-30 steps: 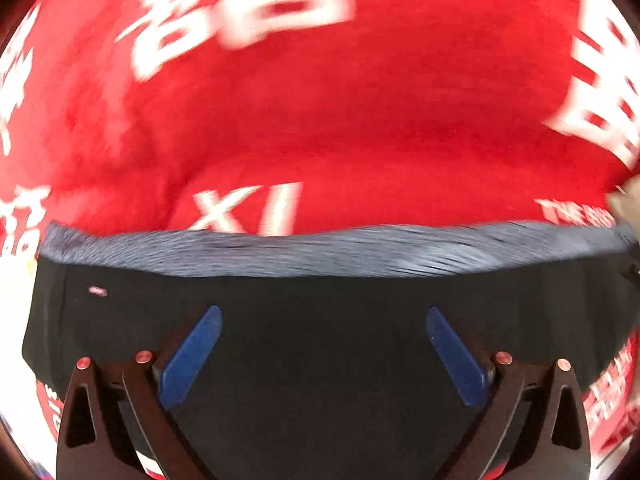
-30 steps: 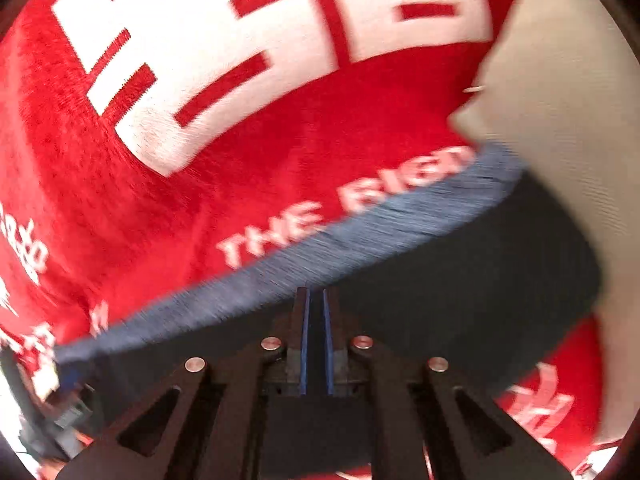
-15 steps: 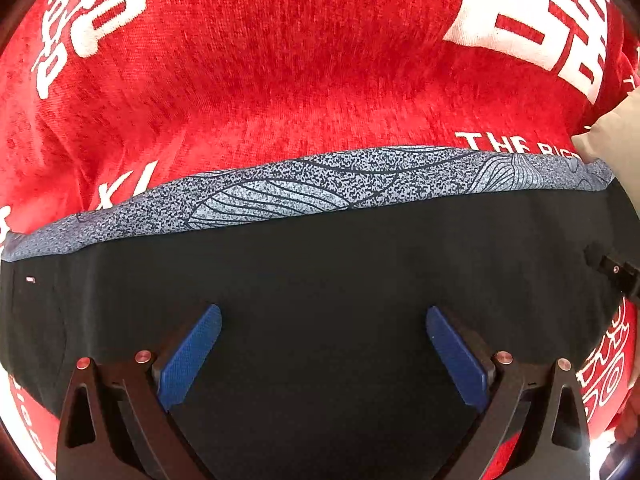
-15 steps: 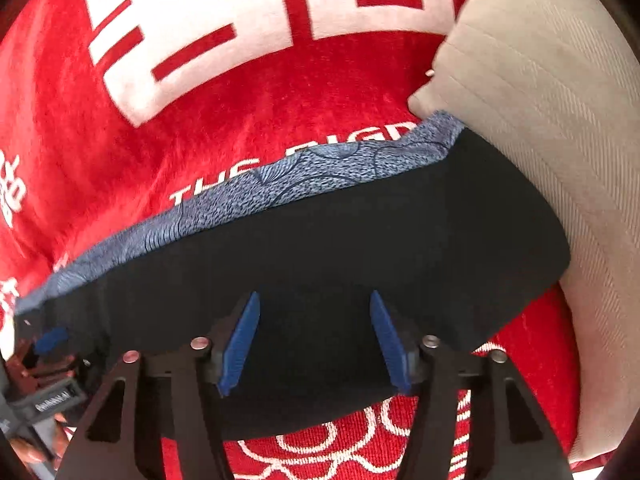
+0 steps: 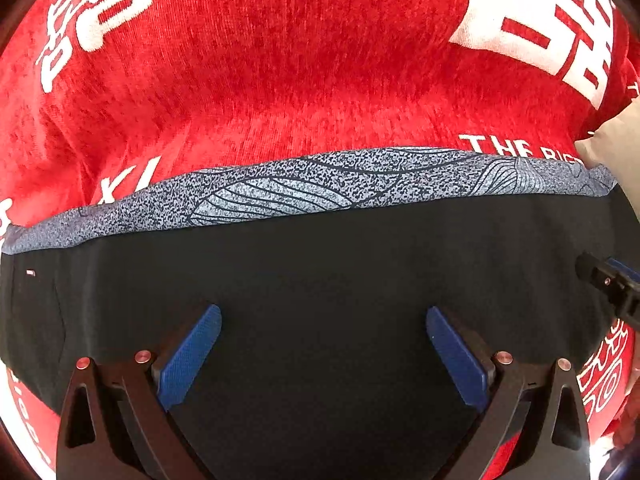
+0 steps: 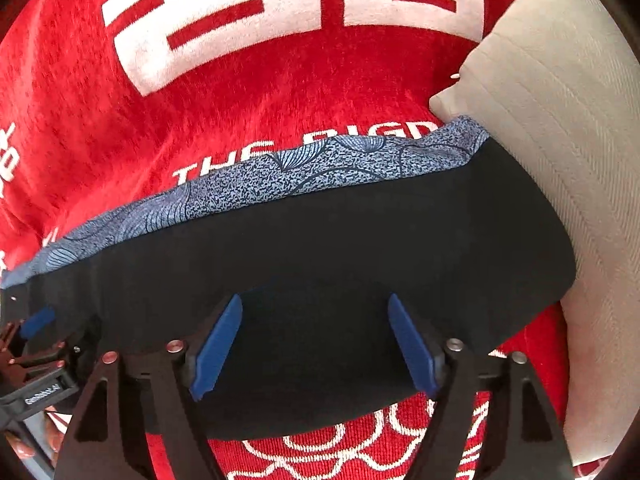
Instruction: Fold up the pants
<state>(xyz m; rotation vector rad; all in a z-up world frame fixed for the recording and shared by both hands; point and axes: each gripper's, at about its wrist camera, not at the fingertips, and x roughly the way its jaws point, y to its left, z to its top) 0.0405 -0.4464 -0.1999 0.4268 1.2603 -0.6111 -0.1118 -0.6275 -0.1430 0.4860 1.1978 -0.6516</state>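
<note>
Lying flat beneath both parted tongs (image 5: 323,354) (image 6: 314,344): black pants (image 5: 320,272).

folded pants (image 5: 320,280) lie flat on my blanket (image 5: 300,80), patterned band (image 5: 320,188) along the far edge. pillow (image 6: 560,120) on the blanket at right, touching the pants' right end. my left gripper (image 5: 324,348) over the pants' middle, right gripper (image 6: 316,340) over their right part.

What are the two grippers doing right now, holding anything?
Left gripper: open, holding nothing, over the pants.
Right gripper: open, jaws have just been opening, pants below them, not gripped.
</note>
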